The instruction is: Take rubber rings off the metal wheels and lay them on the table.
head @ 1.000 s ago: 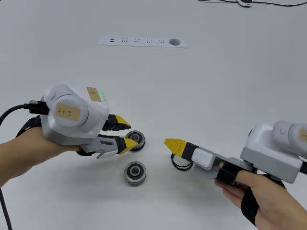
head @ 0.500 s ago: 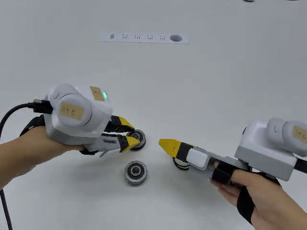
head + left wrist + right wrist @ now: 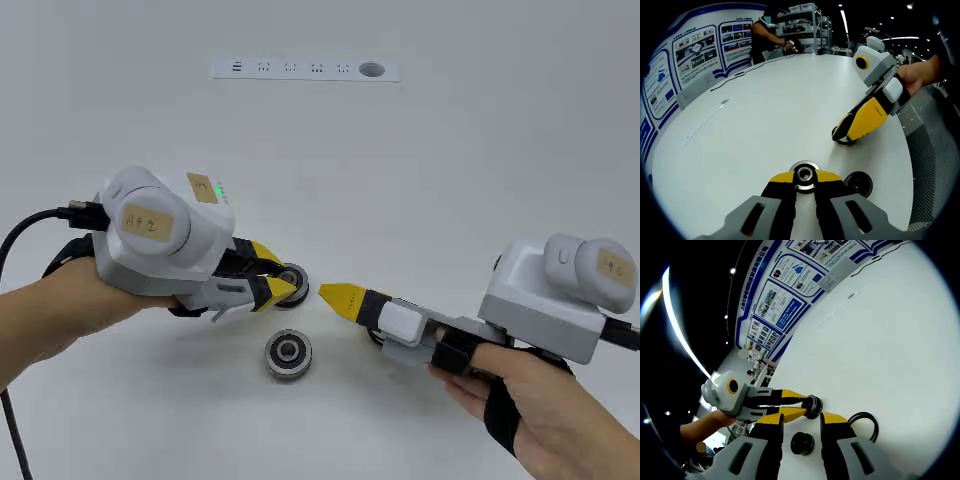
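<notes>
Right tool (image 3: pixel 342 298) further left, agape, empty, ring (image 3: pixel 863 414) half-hidden beneath; left tool (image 3: pixel 283 277) tight on wheel (image 3: pixel 804 173).

Left tool (image 3: pixel 279 275) & right tool (image 3: pixel 338 297): white-grey bodies, yellow tips, tan labels, black straps.

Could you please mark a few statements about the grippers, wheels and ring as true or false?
1. The left gripper has its fingers shut on a small round metal wheel. True.
2. The second round metal wheel is stacked on top of the held one. False: it lies by itself on the white table, near both grippers.
3. A thin black rubber ring lies loose on the table. True.
4. The right gripper is clamped on that ring. False: its fingers are apart and hold nothing, and the ring lies beside them.
</notes>
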The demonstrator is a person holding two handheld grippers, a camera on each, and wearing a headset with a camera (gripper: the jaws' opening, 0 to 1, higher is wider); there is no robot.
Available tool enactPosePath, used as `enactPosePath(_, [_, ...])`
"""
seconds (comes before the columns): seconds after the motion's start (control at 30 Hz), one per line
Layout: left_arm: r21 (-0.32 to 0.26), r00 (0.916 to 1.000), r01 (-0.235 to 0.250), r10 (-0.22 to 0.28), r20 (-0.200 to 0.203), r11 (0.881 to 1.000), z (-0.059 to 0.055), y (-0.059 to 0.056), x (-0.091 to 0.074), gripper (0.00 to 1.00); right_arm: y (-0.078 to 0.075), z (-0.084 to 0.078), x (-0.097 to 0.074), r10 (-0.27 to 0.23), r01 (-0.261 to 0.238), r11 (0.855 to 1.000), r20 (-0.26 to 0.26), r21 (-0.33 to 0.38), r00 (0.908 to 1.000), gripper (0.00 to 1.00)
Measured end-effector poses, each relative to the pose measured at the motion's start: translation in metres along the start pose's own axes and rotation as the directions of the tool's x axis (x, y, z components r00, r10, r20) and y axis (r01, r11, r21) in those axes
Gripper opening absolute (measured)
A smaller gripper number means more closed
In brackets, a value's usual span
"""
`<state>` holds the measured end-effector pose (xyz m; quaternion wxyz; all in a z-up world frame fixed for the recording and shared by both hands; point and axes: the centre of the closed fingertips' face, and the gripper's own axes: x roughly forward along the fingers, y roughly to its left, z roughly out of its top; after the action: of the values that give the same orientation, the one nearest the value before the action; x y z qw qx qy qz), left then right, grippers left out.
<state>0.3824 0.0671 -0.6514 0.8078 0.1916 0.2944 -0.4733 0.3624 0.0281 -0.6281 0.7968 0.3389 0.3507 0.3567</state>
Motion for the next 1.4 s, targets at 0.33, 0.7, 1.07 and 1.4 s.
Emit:
enactPosePath(0.33, [0.005,1.0000,-0.001,0.001,-0.003,1.000,0.000,-0.001,0.000,0.13,0.003,-0.001,0.026,0.022,-0.022,1.000,-0.027,0.016,0.9994,0.46])
enactPosePath(0.7, [0.008,1.0000,0.000,0.000,0.001,1.000,0.000,-0.001,0.000,0.13,0.007,-0.007,0.042,0.044,-0.043,0.999,-0.050,0.025,0.9978,0.50])
enactPosePath(1.07, [0.001,1.0000,0.000,0.000,0.008,1.000,0.001,-0.001,0.001,0.13,0.007,-0.008,0.043,0.048,-0.046,0.998,-0.061,0.045,0.9970,0.49])
enactPosePath(1.4, [0.000,0.9999,-0.001,0.001,0.010,1.000,0.001,0.000,0.001,0.13,0.005,-0.008,0.038,0.052,-0.048,0.995,-0.052,0.084,0.9973,0.41])
